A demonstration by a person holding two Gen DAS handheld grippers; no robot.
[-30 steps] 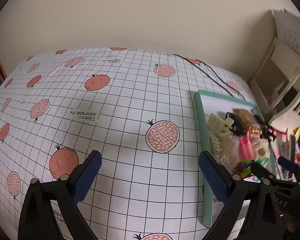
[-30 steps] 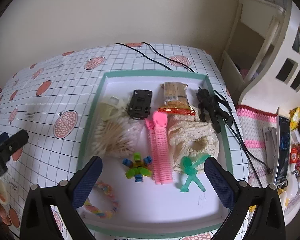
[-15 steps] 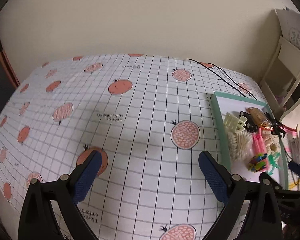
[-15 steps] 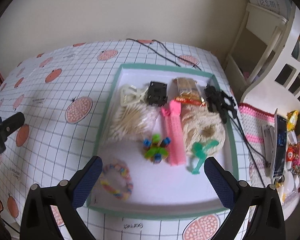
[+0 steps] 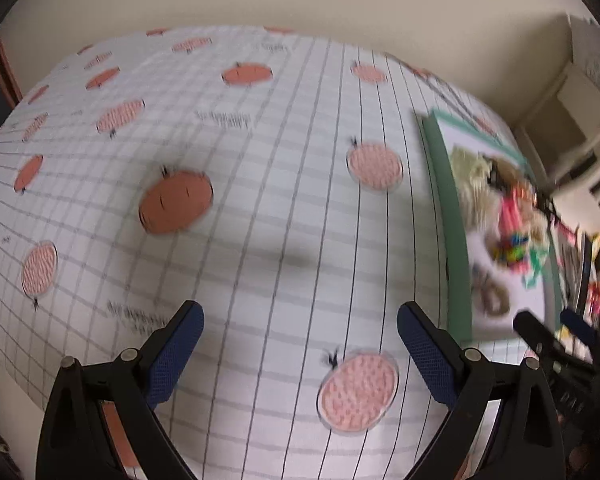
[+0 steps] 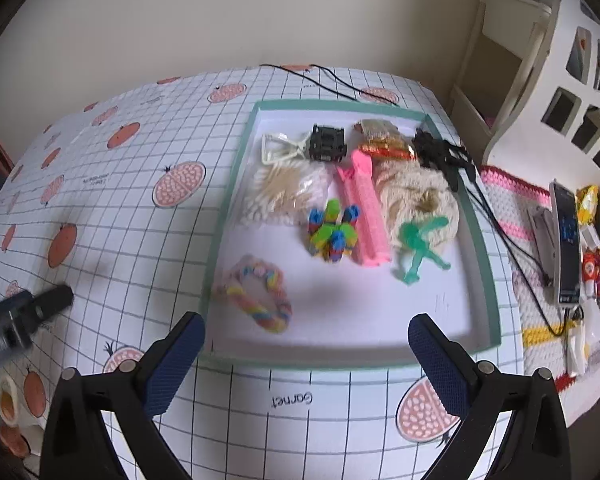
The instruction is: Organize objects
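In the green-rimmed tray [image 6: 482, 216] I see the small items heaped toward twelve o'clock, a rainbow bracelet [image 6: 259, 299] alone at seven. My right gripper [image 6: 306, 350] and left gripper [image 5: 300, 338] hover spread, carrying nothing; sorting could be starting or finished.

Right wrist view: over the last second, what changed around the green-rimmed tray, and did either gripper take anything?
Both grippers pulled back: the right gripper now sits short of the green-rimmed white tray, showing more tablecloth. The left gripper drew away too. Nothing was gripped; both stay open. The pastel braided bracelet and other items kept their places.
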